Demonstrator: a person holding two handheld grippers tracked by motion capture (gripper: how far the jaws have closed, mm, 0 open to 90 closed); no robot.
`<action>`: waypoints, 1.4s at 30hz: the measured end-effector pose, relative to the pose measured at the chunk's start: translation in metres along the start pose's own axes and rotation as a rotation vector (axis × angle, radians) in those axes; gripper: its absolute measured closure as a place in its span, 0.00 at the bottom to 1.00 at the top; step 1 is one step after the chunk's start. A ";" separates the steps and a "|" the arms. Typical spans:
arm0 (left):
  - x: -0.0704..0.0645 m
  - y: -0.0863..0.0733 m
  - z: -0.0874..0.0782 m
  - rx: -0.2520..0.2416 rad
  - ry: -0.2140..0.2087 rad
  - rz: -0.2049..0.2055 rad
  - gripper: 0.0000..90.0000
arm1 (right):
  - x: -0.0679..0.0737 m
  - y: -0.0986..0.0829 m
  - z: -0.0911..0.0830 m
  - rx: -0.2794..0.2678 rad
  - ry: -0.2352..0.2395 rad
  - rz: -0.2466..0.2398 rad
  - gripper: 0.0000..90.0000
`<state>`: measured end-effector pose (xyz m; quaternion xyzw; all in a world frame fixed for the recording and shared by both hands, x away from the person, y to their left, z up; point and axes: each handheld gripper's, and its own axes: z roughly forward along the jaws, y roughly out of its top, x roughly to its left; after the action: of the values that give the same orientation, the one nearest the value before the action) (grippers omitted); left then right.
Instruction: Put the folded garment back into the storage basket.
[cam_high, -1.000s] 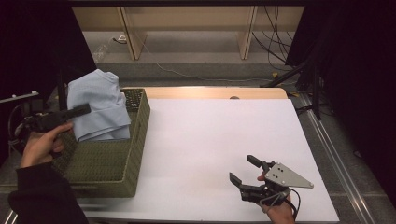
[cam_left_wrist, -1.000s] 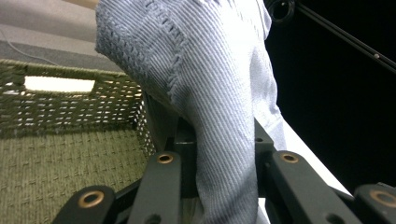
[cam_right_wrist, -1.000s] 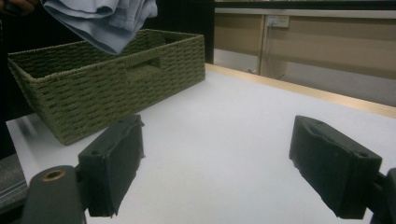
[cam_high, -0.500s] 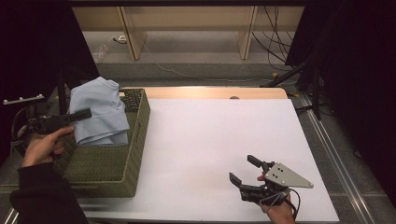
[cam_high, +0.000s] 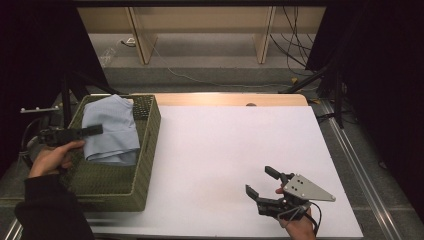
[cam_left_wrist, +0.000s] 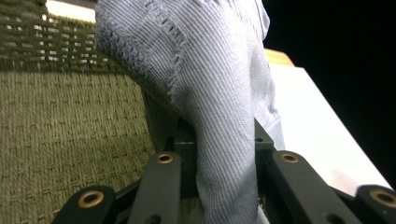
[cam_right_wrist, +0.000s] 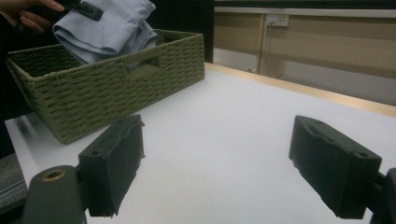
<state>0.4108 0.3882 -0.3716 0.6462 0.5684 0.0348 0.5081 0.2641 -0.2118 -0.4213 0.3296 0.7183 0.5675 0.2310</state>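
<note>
A light blue ribbed cloth hangs partly inside the green woven basket at the table's left. My left gripper, held in a hand over the basket's left side, is shut on the cloth. In the left gripper view the cloth is pinched between the jaws, with the basket's wall behind it. My right gripper rests open near the table's front right, nothing between its pads. From there the basket, the cloth and the left gripper show at the far left.
The white table top stretches between the basket and my right gripper. A wooden strip runs along its far edge. Shelving legs and cables lie on the floor beyond.
My left gripper has come down a little with the cloth, which now sits lower in the basket. The right gripper has stayed put.
</note>
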 end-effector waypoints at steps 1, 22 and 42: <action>0.001 0.000 0.001 0.008 0.003 0.000 0.80 | 0.000 0.000 0.000 -0.001 0.000 0.000 0.21; 0.023 -0.014 0.030 0.146 0.014 -0.049 0.80 | 0.000 0.000 0.000 -0.004 0.002 -0.002 0.21; 0.030 -0.021 0.051 0.254 0.174 -0.036 0.78 | 0.000 0.000 0.000 -0.004 0.003 -0.003 0.21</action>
<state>0.4384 0.3766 -0.4271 0.6896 0.6216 0.0095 0.3714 0.2640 -0.2116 -0.4213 0.3272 0.7180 0.5691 0.2312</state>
